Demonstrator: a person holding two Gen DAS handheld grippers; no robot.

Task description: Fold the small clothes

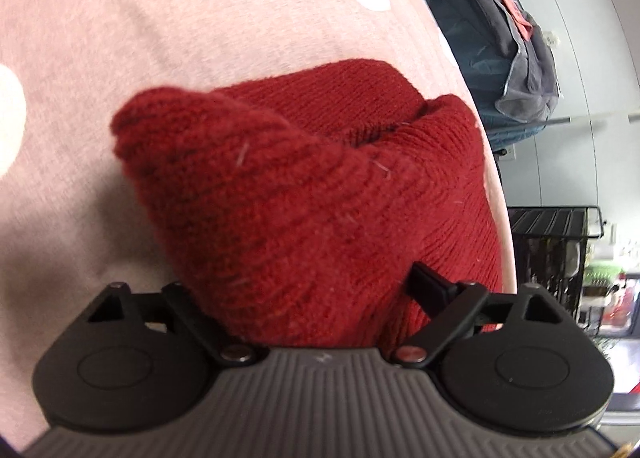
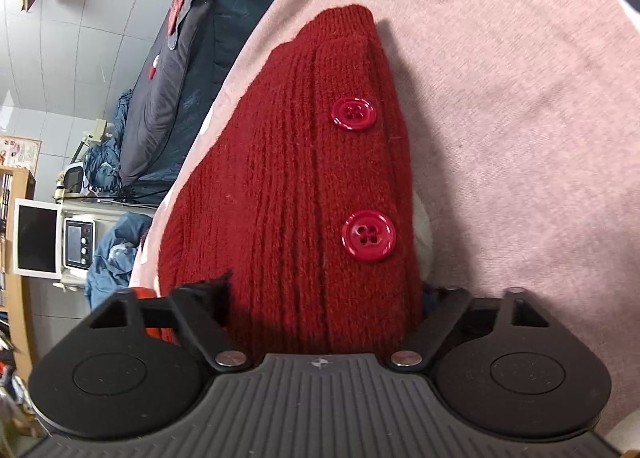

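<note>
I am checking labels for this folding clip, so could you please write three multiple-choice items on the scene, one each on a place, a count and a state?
1. Where does the cardigan lie?
A. on a pink dotted cloth
B. in a wire basket
C. on a tiled floor

2. How many red buttons show on it in the right wrist view?
A. none
B. two
C. five

3. What is the left claw doing?
A. hanging open away from the knit
B. pinching bunched knit
C. holding a button

Key: 1 A, the cloth surrounds it; 2 B, an upper button and a lower button; 3 B, red wool fills the gap between its fingers.
</note>
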